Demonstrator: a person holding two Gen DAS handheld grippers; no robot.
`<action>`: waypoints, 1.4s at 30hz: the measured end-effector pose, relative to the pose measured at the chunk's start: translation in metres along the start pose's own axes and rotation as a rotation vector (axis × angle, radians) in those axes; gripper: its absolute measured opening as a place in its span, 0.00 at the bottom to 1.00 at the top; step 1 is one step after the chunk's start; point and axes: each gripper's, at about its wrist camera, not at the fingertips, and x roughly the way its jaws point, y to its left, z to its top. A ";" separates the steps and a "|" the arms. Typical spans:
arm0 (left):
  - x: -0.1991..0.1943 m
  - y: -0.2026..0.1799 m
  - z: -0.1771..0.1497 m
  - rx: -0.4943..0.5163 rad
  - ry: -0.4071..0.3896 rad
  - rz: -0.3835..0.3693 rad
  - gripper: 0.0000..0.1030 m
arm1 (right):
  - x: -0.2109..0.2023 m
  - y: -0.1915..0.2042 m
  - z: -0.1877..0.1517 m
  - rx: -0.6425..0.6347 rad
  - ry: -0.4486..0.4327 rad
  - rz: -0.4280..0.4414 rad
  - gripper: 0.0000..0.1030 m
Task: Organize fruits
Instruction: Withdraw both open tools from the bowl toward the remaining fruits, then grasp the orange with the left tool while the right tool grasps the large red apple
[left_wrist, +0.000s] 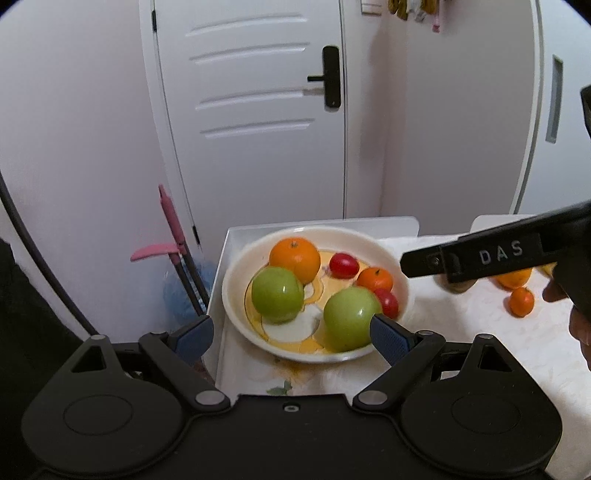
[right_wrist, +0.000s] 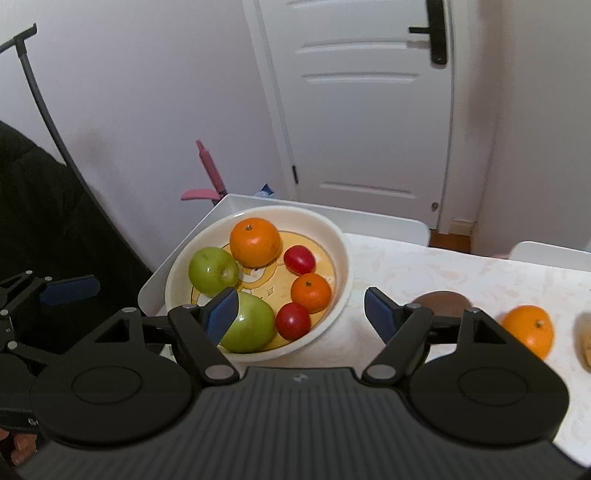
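Right gripper (right_wrist: 301, 314), jaws spread and empty, is hovering over the bowl (right_wrist: 341, 254); the loose orange (right_wrist: 530, 330) is lying lower right, nearer this hand. Left gripper (left_wrist: 291, 332) is idling open.

A cream bowl (right_wrist: 341, 258) with a yellow pattern is sitting near the table's left edge, toward its far corner; it is holding two green apples (right_wrist: 213, 270) on its left and near sides, a large orange (right_wrist: 255, 242) at the far side, a small orange (right_wrist: 310, 292) and two red fruits (right_wrist: 299, 259); another orange (right_wrist: 529, 329) is lying outside it, toward the table's right edge.
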 end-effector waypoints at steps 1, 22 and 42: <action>-0.003 0.000 0.003 0.003 -0.006 -0.004 0.91 | -0.005 0.000 0.000 0.005 -0.006 -0.010 0.88; -0.025 -0.063 0.037 0.086 -0.086 -0.118 1.00 | -0.109 -0.092 -0.030 0.141 -0.093 -0.295 1.00; 0.013 -0.207 0.048 0.055 -0.064 -0.063 1.00 | -0.118 -0.254 -0.055 0.071 -0.026 -0.238 1.00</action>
